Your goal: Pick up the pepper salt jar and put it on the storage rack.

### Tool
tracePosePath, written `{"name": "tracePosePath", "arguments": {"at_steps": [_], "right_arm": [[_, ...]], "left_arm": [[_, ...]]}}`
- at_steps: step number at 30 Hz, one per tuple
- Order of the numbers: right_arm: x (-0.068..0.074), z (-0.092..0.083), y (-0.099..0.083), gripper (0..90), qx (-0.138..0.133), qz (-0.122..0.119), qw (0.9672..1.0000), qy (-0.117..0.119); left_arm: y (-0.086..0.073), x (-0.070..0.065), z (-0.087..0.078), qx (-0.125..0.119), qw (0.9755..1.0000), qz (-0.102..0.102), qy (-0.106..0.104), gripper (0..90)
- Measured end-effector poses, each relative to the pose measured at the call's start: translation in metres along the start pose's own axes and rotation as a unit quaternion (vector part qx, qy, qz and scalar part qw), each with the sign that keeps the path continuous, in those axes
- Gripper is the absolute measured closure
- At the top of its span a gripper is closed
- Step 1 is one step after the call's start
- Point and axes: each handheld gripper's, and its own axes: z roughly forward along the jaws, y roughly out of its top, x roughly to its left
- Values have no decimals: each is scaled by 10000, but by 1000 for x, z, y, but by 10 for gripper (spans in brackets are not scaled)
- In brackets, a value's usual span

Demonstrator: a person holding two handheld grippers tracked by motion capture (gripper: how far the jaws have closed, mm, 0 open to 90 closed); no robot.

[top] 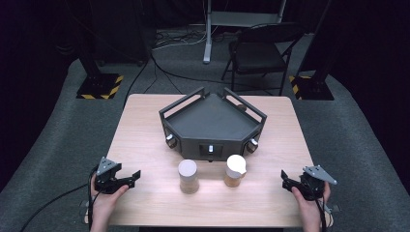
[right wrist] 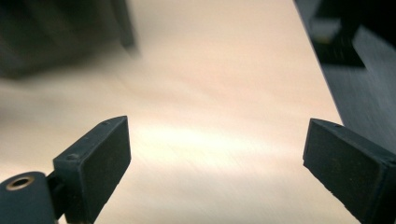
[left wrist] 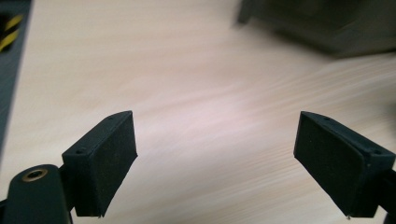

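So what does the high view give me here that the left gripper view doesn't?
High view alone: two jars near the front of the table, the flat-lidded jar on the left and the spouted jar on the right, both standing apart from either gripper; the right gripper, open, in the person's right hand; a folding chair beyond the table.

Left gripper view alone: a close look at the left gripper, with nothing between its open jaws.

Both: the wooden table and the dark angular tray, blurred in the left gripper view.
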Motion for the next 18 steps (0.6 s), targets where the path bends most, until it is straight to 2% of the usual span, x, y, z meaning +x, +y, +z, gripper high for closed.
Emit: {"name": "tracePosePath", "arguments": {"at_steps": [1,3,4,7,11,15,18], "right_arm": [[-4,5,1,71,205,51,9998,-1],[-11,12,3,72,473,112,9988,70],[-11,13,3,72,513,115,9986,67],[-11,18,6,75,710,46,9974,95],[-6,20,9,68,815,-85,9966,36],[-12,22,11,52,886,39,9960,131],[-13,22,12,42,904,29,9958,144]], "left_arm": [[-1,2,3,52,10000,-63,33,129],[-3,2,6,87,9999,-51,72,129],[-3,-1,9,181,9996,32,223,128],[-2,1,13,297,9994,63,181,126],[-1,-4,16,406,9984,227,314,119],[1,-9,18,471,9976,317,395,94],[2,-10,19,493,9975,319,397,76]]}}
